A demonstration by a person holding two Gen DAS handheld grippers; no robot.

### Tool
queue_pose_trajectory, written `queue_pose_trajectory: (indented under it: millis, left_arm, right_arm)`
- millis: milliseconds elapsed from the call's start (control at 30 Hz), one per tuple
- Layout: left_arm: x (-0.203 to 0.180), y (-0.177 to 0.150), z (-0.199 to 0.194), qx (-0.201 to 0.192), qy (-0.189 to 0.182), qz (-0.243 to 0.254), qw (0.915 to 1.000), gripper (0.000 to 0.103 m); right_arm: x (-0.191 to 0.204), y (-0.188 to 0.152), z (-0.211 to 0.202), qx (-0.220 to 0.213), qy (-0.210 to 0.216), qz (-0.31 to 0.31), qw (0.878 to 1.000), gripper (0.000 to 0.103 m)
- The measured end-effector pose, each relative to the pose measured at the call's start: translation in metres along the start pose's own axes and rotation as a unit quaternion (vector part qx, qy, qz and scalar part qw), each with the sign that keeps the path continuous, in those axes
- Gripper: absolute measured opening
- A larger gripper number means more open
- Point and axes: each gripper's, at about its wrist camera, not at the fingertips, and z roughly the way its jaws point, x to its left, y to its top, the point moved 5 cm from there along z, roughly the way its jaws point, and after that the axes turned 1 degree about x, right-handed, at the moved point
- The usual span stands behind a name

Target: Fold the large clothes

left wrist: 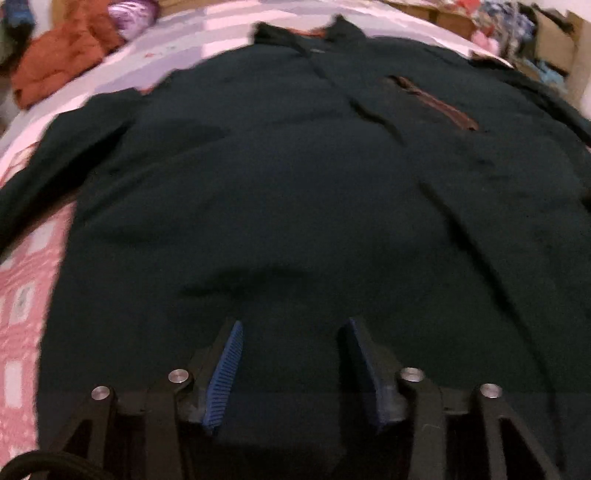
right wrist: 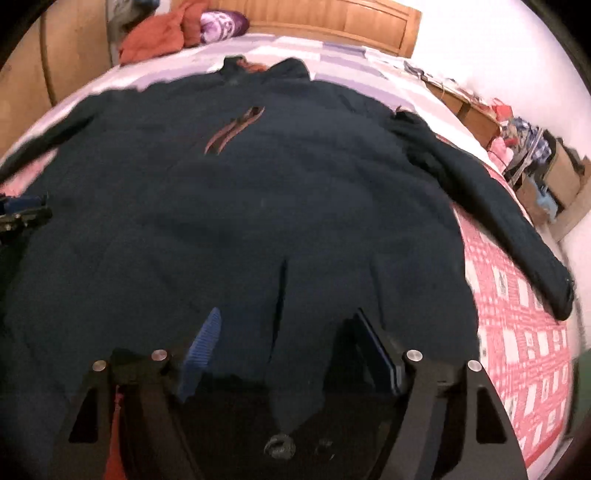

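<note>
Lying flat and face up on the bed (left wrist: 22, 295), the dark jacket (left wrist: 295, 203) is spread with its collar (left wrist: 332, 26) at the far end and its hem nearest both tools, which looks like the starting layout for a fold.

Off to the left of the left gripper (left wrist: 291, 354), one sleeve (left wrist: 55, 155) stretches out across the pink checked cover. Farther off on that side a heap of orange clothes (left wrist: 62, 55) sits near the bed's top corner, apparently set aside. The left gripper itself hovers over the lower body of the jacket with its blue pads (left wrist: 225, 373) apart and nothing pinched between them; only cloth lies beneath the gap.

Ahead of it and to the right, a brown-trimmed chest pocket (left wrist: 432, 105) crosses the front at a slant.

The right gripper (right wrist: 288, 336) hangs over the hem on the other side, its jaws spread wide and empty, with a slit in the cloth (right wrist: 280, 295) lying below the gap. To its right the other sleeve (right wrist: 498, 221) runs out over the cover toward the bed's edge. Having both sleeves laid wide probably serves to let each be folded inward in turn. Both views are blurred, so whether the pads brush the cloth cannot be told.
</note>
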Motion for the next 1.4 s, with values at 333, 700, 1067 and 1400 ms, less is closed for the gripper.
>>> queue_pose_trajectory:
  millis: [333,700,1067,1400]
  left_arm:
    - [0.065,-0.035,-0.046,-0.013,0.036,-0.028,0.9989,0.073]
    - [0.015,-0.111,-0.08,0.0,0.031,0.019,0.9994,0.074]
    - [0.101,-0.17,-0.12,0.046,0.143,-0.07,0.9861,0.077]
    - [0.081,-0.166,-0.118,0.057,0.144,-0.078,0.9849,0.076]
  right_arm:
    - [-0.066,-0.035,-0.034,0.006,-0.036,0.07,0.997,0.088]
    - [0.071,-0.107,-0.079,-0.005,0.018,-0.119,0.993,0.088]
    - [-0.067,-0.203,-0.128,0.083,-0.147,0.047,0.985,0.088]
    - [0.016,-0.189,-0.139,0.049,-0.059,-0.025,0.997,0.088]
